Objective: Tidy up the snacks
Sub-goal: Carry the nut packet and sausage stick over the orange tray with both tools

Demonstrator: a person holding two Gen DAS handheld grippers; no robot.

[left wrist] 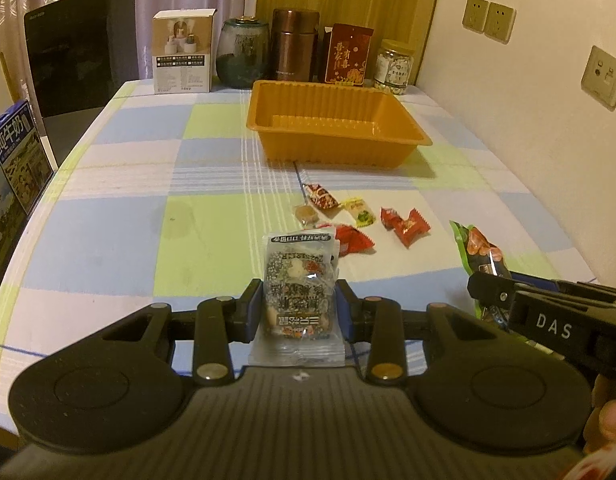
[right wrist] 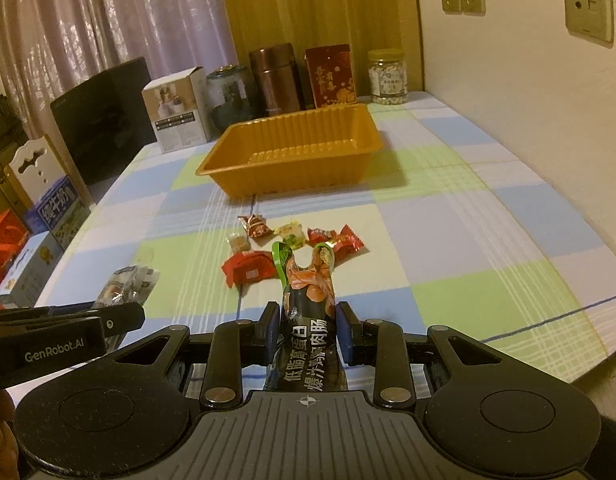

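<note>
A: What's the surface?
B: A checked tablecloth (left wrist: 128, 168); curtains and jars along the table's far edge.

A: The snacks?
B: Loose candies (right wrist: 292, 240) lie mid-table before the orange tray (right wrist: 292, 152).

A: Grippers?
B: Left gripper (left wrist: 299, 304) clamps a nut packet (left wrist: 298, 280); right gripper (right wrist: 308, 320) clamps a sausage packet (right wrist: 308, 292).

A table (left wrist: 120, 216) under a checked cloth of blue, green and white squares carries an orange plastic tray (left wrist: 268, 96) near its far middle, and behind that, along the back edge, stand a white carton (left wrist: 183, 52), a glass jar (left wrist: 241, 54), a copper-brown canister (left wrist: 294, 46), a red packet (left wrist: 348, 56) and a clear jar of pale sweets (left wrist: 394, 66). Nearer in, lying loose on the cloth, there's a scatter of small wrapped snacks: a red-patterned one (left wrist: 320, 197), a brown sweet (left wrist: 305, 214), a yellow-green one (left wrist: 360, 212), a red twist-wrapped one (left wrist: 406, 222) and a red packet (left wrist: 353, 239) closest to the camera.
</note>
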